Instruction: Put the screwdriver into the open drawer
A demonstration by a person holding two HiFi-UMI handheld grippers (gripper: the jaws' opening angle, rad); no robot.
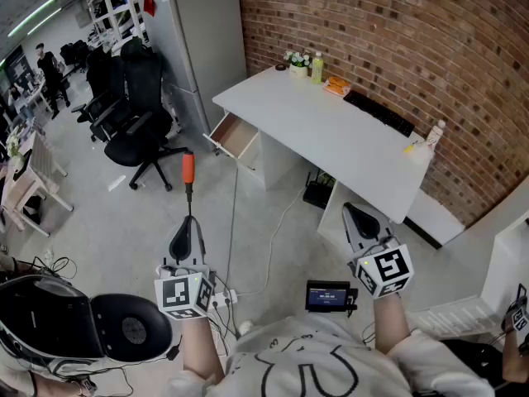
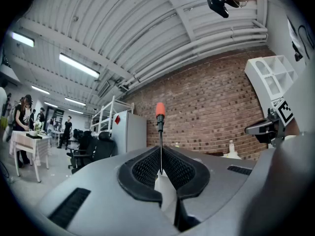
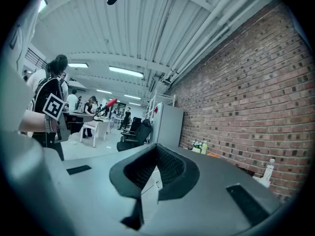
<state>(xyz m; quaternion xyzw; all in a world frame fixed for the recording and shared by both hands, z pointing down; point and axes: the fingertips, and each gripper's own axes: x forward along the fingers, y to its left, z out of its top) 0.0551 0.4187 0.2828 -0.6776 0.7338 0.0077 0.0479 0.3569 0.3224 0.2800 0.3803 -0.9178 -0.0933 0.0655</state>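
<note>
Head view: the left tongs (image 1: 185, 236) clench the thin shaft of an orange-handled screwdriver (image 1: 188, 170), which sticks out ahead over the floor, apart from the open drawer (image 1: 235, 136) at the white counter's (image 1: 331, 131) left end, while the right tongs (image 1: 357, 215) are pressed together, empty. Left gripper view: both jaws grip the shaft, and the handle stands beyond their tips against the brick wall (image 2: 211, 107). Right gripper view: those tongs are clenched on nothing, facing the counter.
</note>
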